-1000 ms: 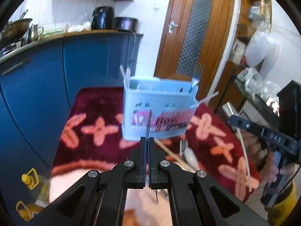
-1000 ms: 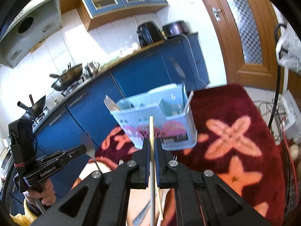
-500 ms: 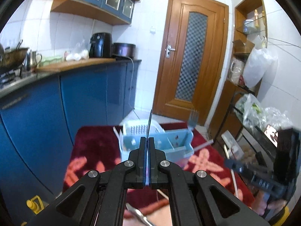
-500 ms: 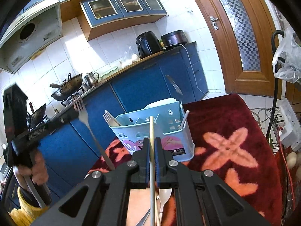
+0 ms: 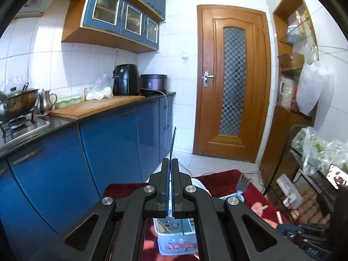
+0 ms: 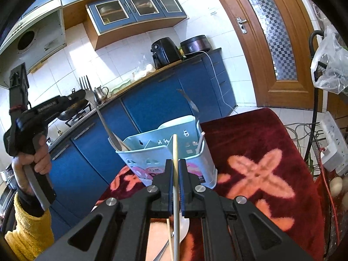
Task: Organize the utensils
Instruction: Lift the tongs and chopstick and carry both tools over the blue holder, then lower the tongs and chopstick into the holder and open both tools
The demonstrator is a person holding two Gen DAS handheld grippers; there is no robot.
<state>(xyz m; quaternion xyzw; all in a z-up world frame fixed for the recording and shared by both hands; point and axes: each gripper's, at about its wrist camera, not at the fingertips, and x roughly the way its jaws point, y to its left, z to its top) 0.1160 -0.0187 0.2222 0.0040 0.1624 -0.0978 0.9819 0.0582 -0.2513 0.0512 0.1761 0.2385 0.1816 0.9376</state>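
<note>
**Kitchen table with utensil caddy**

Dark red fleece cloth with orange flowers (image 6: 261, 169) covers the table. Nearest, the right gripper (image 6: 176, 163) is clamped on a pale wooden chopstick (image 6: 175, 174). Just beyond stands the light blue plastic caddy (image 6: 152, 150). Left of the caddy, the left gripper (image 6: 83, 94) pinches a metal fork (image 6: 95, 106). Behind the caddy run blue cabinets (image 6: 152, 106).

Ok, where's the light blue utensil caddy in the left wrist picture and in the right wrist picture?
Left wrist: light blue utensil caddy at bottom centre, mostly hidden behind the gripper's black fingers.
Right wrist: caddy at centre, just beyond the gripper's tips, upright on the red cloth.
Shared landmark: black air fryer on the counter.
</note>
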